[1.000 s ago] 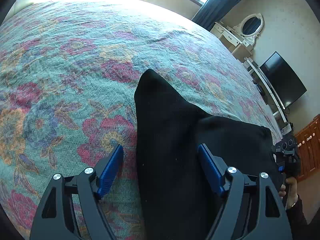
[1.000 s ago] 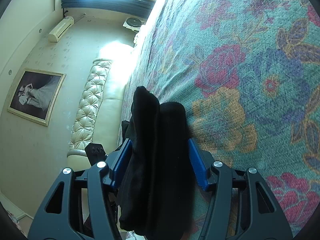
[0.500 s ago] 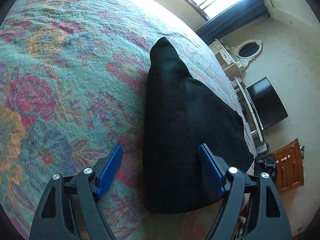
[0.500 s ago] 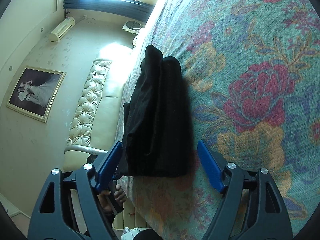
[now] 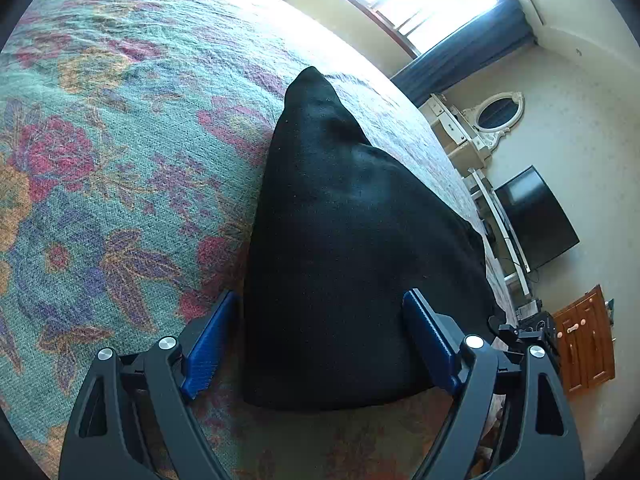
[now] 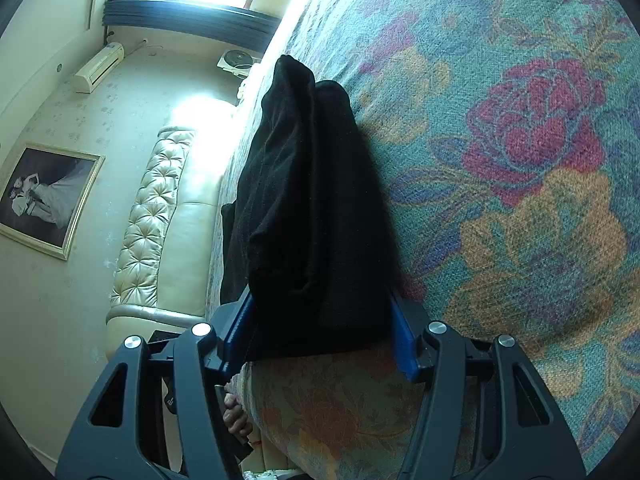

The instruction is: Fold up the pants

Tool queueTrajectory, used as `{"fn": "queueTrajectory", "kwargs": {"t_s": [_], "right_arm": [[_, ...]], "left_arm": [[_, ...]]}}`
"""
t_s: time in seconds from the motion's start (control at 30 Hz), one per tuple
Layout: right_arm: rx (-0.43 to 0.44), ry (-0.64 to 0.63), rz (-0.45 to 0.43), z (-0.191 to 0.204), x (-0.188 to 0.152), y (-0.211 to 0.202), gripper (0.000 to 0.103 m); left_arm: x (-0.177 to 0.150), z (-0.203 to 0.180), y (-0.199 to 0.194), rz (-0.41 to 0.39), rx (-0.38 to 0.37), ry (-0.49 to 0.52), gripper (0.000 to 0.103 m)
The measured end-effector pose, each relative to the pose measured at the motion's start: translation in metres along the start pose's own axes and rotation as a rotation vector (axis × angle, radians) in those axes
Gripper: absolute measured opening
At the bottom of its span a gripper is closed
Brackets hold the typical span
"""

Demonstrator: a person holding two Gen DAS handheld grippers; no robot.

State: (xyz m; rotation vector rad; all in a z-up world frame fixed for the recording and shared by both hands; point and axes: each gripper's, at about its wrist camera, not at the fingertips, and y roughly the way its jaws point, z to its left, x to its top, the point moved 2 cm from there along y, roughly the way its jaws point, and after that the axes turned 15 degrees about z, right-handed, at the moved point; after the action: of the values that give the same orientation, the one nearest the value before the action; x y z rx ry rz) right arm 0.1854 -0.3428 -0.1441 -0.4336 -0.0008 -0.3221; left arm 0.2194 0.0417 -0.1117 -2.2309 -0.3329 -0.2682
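Pants (image 5: 352, 248) lie folded in a black stack near the bed (image 5: 100, 152) edge, so I hold my left tool (image 5: 320, 340) and right tool (image 6: 320, 336) spread astride them, gripping nothing.

Black pants on a floral bedspread

The pants (image 5: 344, 240) were plain black; the bedspread (image 5: 120, 160) was teal with red roses, orange blooms and purple leaves. Both grippers (image 5: 320, 344) (image 6: 320, 336) had black frames with blue pads (image 5: 208, 344). The curtain (image 5: 468, 52) was dark blue, the headboard (image 6: 148, 216) cream, the cabinet (image 5: 584, 340) orange-brown.
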Motion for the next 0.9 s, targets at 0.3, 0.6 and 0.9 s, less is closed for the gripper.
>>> {"fn": "queueTrajectory", "kwargs": {"t_s": [0.3,0.6,0.9], "right_arm": [[0.013,0.007,-0.009,-0.006,-0.004,0.001,0.044],[0.024,0.011,-0.009,-0.009,-0.003,-0.002,0.042],[0.043,0.015,-0.003,-0.013,0.001,-0.008,0.037]], "left_arm": [[-0.001,-0.002,0.000,-0.001,0.011,0.002,0.060],[-0.006,-0.001,-0.006,-0.019,0.029,0.001,0.049],[-0.011,-0.002,-0.013,-0.015,0.035,0.002,0.043]]}}
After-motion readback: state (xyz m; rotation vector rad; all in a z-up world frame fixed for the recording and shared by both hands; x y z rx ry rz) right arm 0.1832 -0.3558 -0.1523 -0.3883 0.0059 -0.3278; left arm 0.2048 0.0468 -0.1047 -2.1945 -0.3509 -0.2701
